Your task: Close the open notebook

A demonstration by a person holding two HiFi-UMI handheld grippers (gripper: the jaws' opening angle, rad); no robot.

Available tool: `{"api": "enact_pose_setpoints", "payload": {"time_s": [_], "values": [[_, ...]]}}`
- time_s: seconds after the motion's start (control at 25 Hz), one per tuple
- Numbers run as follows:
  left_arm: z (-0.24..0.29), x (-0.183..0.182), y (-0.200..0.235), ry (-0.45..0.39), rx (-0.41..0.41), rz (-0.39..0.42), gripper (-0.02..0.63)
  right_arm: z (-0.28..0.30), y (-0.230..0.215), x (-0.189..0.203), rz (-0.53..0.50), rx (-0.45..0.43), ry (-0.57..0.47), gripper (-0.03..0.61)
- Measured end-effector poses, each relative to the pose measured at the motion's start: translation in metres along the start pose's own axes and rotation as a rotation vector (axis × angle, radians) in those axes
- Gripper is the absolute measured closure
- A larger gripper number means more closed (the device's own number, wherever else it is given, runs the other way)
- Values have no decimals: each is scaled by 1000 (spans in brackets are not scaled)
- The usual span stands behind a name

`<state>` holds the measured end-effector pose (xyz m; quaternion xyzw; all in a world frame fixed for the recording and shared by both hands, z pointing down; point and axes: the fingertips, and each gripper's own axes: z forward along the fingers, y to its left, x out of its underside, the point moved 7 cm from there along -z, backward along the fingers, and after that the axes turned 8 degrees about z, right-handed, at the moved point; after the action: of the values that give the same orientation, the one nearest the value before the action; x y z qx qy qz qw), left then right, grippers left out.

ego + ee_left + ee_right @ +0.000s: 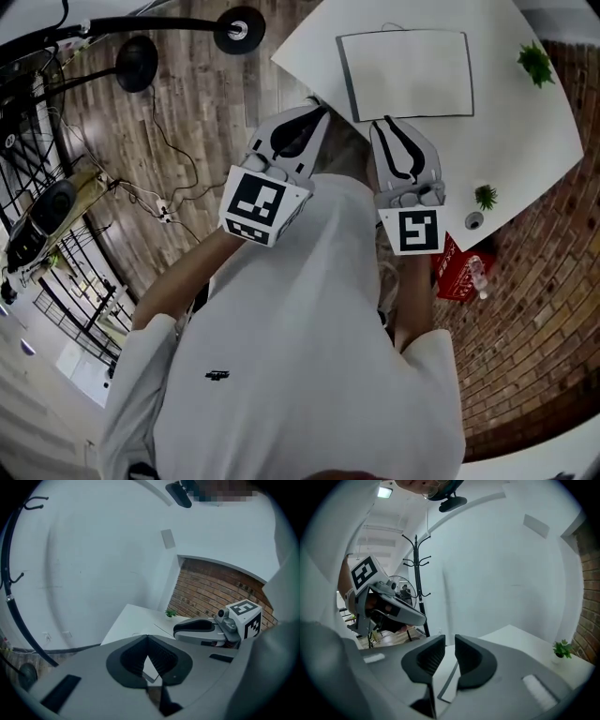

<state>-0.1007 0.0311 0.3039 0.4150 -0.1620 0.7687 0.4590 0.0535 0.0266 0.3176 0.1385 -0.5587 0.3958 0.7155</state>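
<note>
While both grippers are held at the near side of the white table point(530, 127), the notebook point(408, 73) lies flat on the tabletop just inside the near edge, toward the table's left corner in the head view. A white page faces up. A dark border runs along the notebook's left and near sides.

Left gripper point(317, 112): the jaw tips are together, with nothing between them. The tip is at the table's near-left edge, beside the notebook's near-left corner and apart from it.

Right gripper point(386, 122): the jaws stand slightly apart, leaving a narrow gap, and clamp nothing. The tip is over the notebook's near edge; contact cannot be confirmed. In the right gripper view, the dark border shows through the gap.

One small plant point(535, 62) stands at the far right edge. A second plant point(485, 196) stands at the near right edge.
</note>
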Motion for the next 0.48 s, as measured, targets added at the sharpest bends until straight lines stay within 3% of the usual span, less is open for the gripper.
{"api": "enact_pose_setpoints", "payload": {"time_s": [0.48], "values": [[34, 38, 10, 90, -30, -46, 609, 25, -9, 49, -13, -51, 130, 458]]}}
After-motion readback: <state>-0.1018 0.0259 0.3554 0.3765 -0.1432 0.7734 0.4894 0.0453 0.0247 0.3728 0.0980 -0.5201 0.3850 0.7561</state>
